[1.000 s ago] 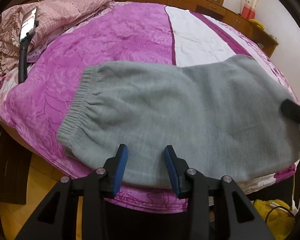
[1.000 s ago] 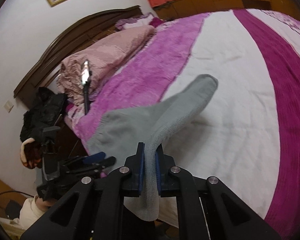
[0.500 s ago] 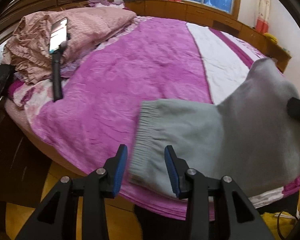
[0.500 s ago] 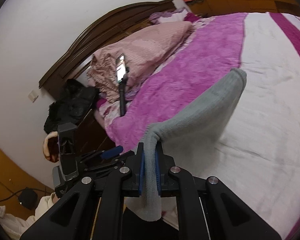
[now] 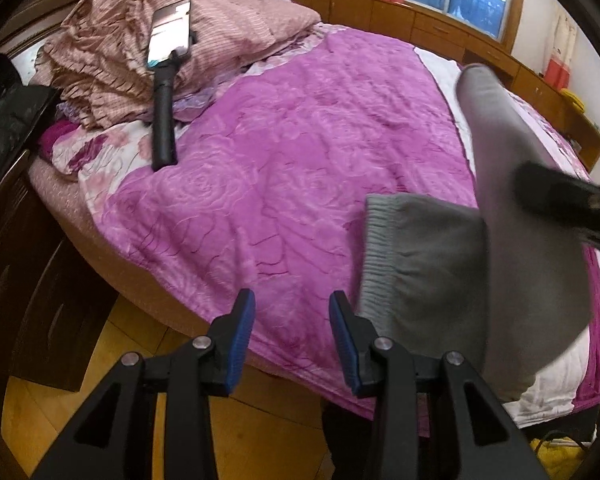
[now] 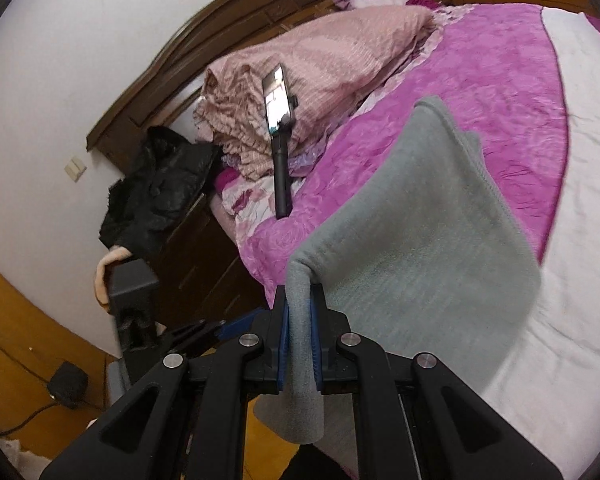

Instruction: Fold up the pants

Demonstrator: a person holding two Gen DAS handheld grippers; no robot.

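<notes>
The grey knit pants [image 5: 428, 264] lie on the near edge of the purple bedspread [image 5: 284, 168], ribbed waistband to the left. My right gripper [image 6: 300, 344] is shut on a fold of the pants [image 6: 412, 248] and holds it lifted over the rest. That raised part shows in the left wrist view [image 5: 516, 216], with the right gripper's black body at the right edge [image 5: 568, 200]. My left gripper [image 5: 292, 336] is open and empty, just left of the waistband, over the bed's edge.
A phone on a black stick [image 5: 166, 80] leans on pink quilts [image 5: 204, 36] at the headboard. A dark nightstand [image 5: 24, 240] with black clothing [image 6: 160, 188] stands left of the bed. Wooden cabinets [image 5: 440, 28] run under the window. Yellow floor lies below.
My right gripper has lifted its end of the pants and carried it left toward the waistband. My left gripper has shifted left, from over the pants to beside the waistband.
</notes>
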